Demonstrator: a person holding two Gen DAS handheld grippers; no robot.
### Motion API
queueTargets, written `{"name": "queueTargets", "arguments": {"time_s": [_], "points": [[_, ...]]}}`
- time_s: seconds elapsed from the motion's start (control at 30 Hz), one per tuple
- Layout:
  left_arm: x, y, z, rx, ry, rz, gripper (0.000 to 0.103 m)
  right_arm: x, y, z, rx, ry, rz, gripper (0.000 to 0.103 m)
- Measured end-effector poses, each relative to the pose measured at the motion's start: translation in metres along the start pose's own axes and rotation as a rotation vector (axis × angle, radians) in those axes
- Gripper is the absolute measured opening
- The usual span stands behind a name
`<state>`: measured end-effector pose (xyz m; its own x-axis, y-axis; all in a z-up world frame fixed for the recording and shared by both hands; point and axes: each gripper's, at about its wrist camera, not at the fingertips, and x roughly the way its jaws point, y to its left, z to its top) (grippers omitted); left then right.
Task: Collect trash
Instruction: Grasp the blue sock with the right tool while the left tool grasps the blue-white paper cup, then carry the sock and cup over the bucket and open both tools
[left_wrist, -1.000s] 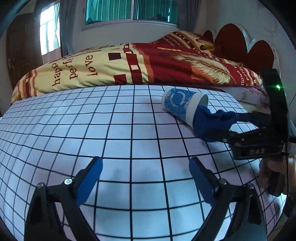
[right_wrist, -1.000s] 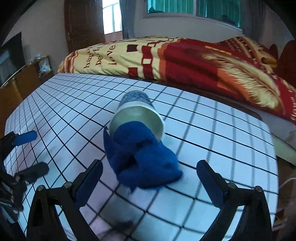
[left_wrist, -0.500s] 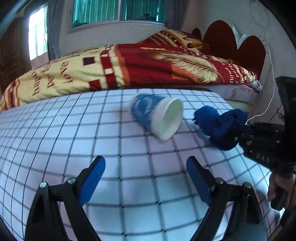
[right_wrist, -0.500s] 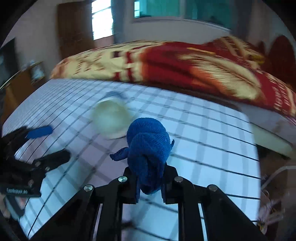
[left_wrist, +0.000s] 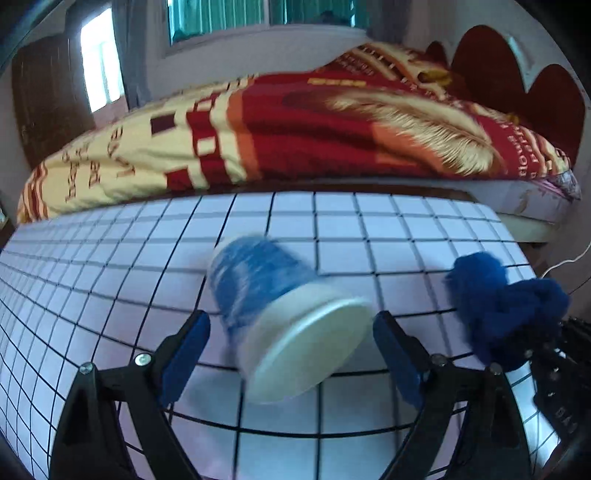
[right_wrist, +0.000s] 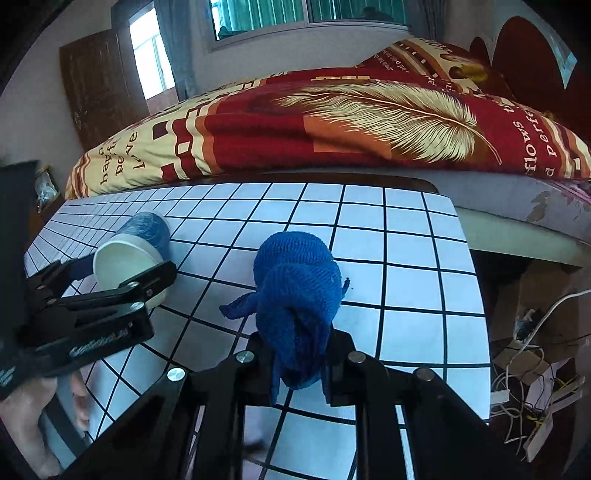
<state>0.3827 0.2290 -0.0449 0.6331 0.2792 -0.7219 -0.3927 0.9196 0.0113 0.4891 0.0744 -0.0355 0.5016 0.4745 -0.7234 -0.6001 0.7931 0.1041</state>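
Observation:
A blue-patterned paper cup (left_wrist: 280, 317) lies on its side on the white grid-patterned table (left_wrist: 110, 295), its open mouth toward me. My left gripper (left_wrist: 290, 330) is open, and the cup lies between its blue pads (left_wrist: 184, 343) with a small gap on each side. The right wrist view shows the cup (right_wrist: 129, 247) at the left inside the left gripper (right_wrist: 118, 271). My right gripper (right_wrist: 299, 354) is shut on a bunched blue cloth (right_wrist: 295, 291), held above the table to the right of the cup. The cloth (left_wrist: 506, 310) also shows at the right of the left wrist view.
A bed with a red and yellow blanket (right_wrist: 332, 122) runs along the table's far edge. The table's right edge (right_wrist: 469, 280) drops to a floor with boxes and tangled cables (right_wrist: 528, 387). A person's hand (right_wrist: 26, 417) holds the left gripper.
My right gripper has shut on the blue cloth and lifted it off the cup's mouth, out to the right. My left gripper has moved forward until the cup lies between its fingers.

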Motion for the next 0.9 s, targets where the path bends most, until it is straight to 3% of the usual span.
{"name": "queueTargets", "arguments": {"time_s": [0.27,0.5,0.53,0.57,0.6,0.7,0.9], "points": [[-0.020,0.042,-0.017,-0.051,-0.041,-0.003,0.091,0.002,0.003,-0.001,-0.006,-0.011,0.024,0.018],[0.000,0.053,-0.005,-0.060,-0.020,-0.005,0.090,0.006,0.012,0.001,-0.029,-0.003,0.020,0.018],[0.003,0.057,-0.005,-0.067,0.000,-0.036,0.084,0.006,0.013,0.000,-0.032,0.000,0.018,0.018],[0.005,0.063,-0.006,-0.072,0.008,-0.101,0.067,0.007,0.013,0.000,-0.033,0.003,0.019,0.016],[0.002,0.066,-0.006,-0.068,-0.005,-0.106,0.061,0.006,0.013,-0.001,-0.036,0.002,0.019,0.015],[-0.006,0.071,-0.009,-0.056,-0.007,-0.133,0.055,0.001,0.015,-0.005,-0.044,-0.004,0.018,0.013],[-0.042,0.063,-0.028,0.031,-0.054,-0.166,0.053,-0.023,0.022,-0.016,-0.051,-0.034,0.008,0.013]]}}
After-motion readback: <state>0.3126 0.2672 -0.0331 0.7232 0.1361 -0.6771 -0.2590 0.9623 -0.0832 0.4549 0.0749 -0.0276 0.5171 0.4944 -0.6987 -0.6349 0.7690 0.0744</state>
